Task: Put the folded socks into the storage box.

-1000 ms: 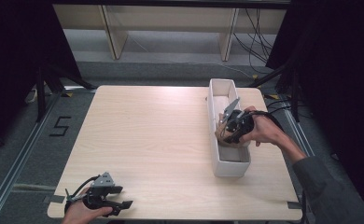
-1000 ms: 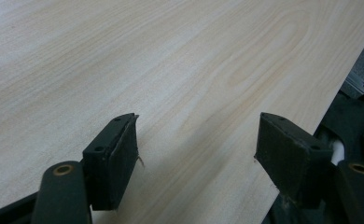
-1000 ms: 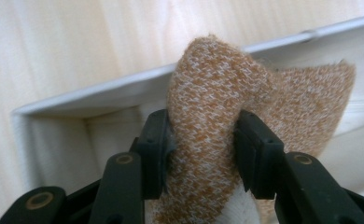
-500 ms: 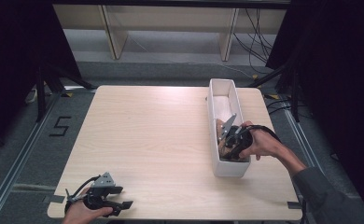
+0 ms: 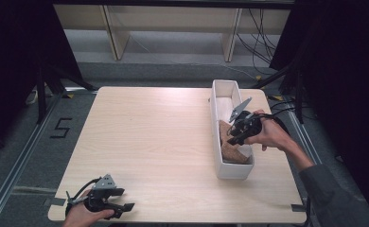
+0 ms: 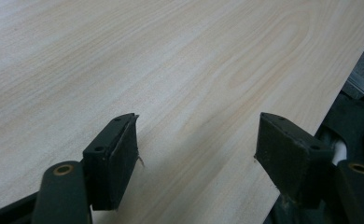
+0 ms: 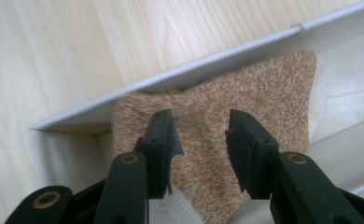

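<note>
Reaching with my right gripper (image 5: 233, 135) into the white bin (image 5: 216, 97) over the brown cloth (image 5: 231, 150).

My right gripper is above the cloth piece, which lies in the near half of the long white bin at the right side of the worktop (image 5: 159, 137). In the right gripper view the speckled brown cloth (image 7: 245, 93) leans against the bin wall (image 7: 194, 70) and my two jaws stand a little apart in front of it; they have just been closing, but I cannot tell if the pads already touch the fabric. My left gripper (image 5: 121, 206) rests at the near left corner of the worktop, well apart from the bin, with its jaws wide apart over the bare wood (image 6: 171, 70) and nothing between them.
</note>
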Tool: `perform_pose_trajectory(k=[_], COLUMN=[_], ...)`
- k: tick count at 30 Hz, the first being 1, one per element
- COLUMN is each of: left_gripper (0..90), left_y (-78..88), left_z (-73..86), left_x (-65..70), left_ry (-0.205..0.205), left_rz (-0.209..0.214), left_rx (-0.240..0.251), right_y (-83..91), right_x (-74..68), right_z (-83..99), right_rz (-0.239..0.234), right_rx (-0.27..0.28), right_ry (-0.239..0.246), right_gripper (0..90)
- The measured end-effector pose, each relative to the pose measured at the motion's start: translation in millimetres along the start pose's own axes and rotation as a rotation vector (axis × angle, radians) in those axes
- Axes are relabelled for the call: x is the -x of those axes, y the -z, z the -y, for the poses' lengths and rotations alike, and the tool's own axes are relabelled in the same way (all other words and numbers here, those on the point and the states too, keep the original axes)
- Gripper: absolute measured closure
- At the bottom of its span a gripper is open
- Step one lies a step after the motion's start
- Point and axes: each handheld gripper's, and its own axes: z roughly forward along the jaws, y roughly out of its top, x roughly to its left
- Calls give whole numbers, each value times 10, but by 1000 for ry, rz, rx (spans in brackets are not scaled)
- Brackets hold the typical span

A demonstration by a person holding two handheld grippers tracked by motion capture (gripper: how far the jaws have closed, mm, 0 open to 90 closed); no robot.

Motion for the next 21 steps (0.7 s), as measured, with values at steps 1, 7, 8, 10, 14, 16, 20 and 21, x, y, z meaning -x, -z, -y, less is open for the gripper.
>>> perform_pose_trajectory(k=[1, 7, 8, 10, 14, 16, 20, 21], left_gripper=[285, 285, 285, 285, 285, 285, 285, 285], left_y=[5, 23, 23, 24, 33, 29, 23, 23], left_z=[-5, -7, -6, -4, -7, -6, -5, -8], left_x=[2, -12, -13, 3, -17, -8, -12, -16], left_ry=[5, 0, -2, 5, -23, -12, -2, -4], left_rz=[-3, -5, -9, -5, -4, -2, -1, -4], left_rx=[2, 0, -2, 10, -13, -4, -2, -2], right_y=[-47, -233, -253, -298, -470, -526, -494, -482], right_x=[28, -65, -104, -152, -226, -267, -264, -268], right_z=[-9, -37, -29, -18, 43, 69, 98, 96], right_rz=[-2, -19, -24, -31, -66, -67, -71, -66], right_rx=[-2, -85, -97, -120, -156, -169, -152, -147], right_ry=[40, 65, 33, 46, 98, 87, 68, 68], right_gripper=[606, 604, 602, 601, 581, 581, 571, 561])
